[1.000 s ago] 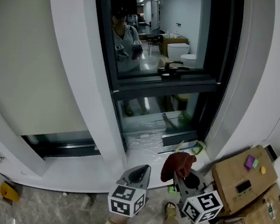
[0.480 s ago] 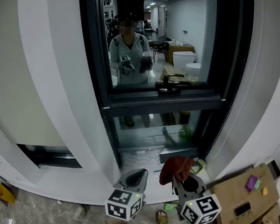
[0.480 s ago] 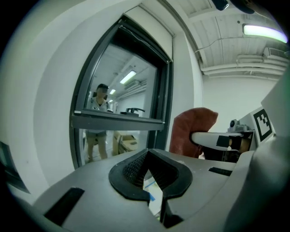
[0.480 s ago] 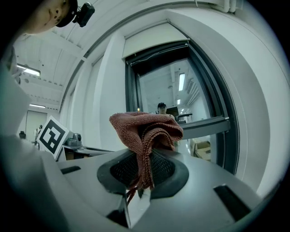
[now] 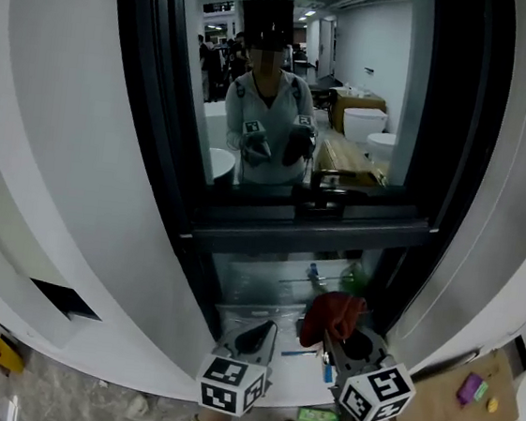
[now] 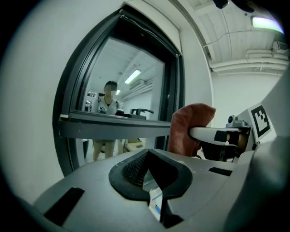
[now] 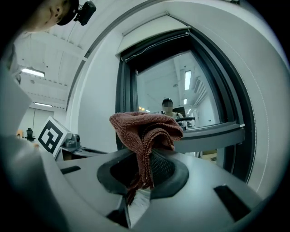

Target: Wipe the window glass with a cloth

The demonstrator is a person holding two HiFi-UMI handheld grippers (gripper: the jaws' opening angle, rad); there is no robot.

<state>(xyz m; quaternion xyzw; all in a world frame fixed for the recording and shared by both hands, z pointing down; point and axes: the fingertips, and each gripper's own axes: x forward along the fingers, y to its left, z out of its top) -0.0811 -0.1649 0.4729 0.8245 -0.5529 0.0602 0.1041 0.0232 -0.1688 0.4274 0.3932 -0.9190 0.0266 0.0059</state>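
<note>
Cloth: a rust-red knitted cloth (image 7: pixel 145 131), bunched up and pinched in the right gripper, its crumpled top standing above the jaw tips and a fold hanging down between them
Right gripper (image 7: pixel 145 168): jaws clamped on the cloth; in the head view it sits low and right of centre (image 5: pixel 345 337), in front of the lower pane
Left gripper (image 6: pixel 147 168): jaws pressed together at the tips with nothing between them; it is held just beside the right gripper, on its left (image 5: pixel 254 338)
Window glass (image 5: pixel 296 86): upper pane in a dark frame (image 5: pixel 313 228), well apart from the cloth; it reflects a person holding both grippers
Handle (image 5: pixel 327 189): dark lever at the foot of the upper pane
Surroundings: cardboard box (image 5: pixel 455 414) at lower right, a yellow object (image 5: pixel 1 352) on the floor at lower left
</note>
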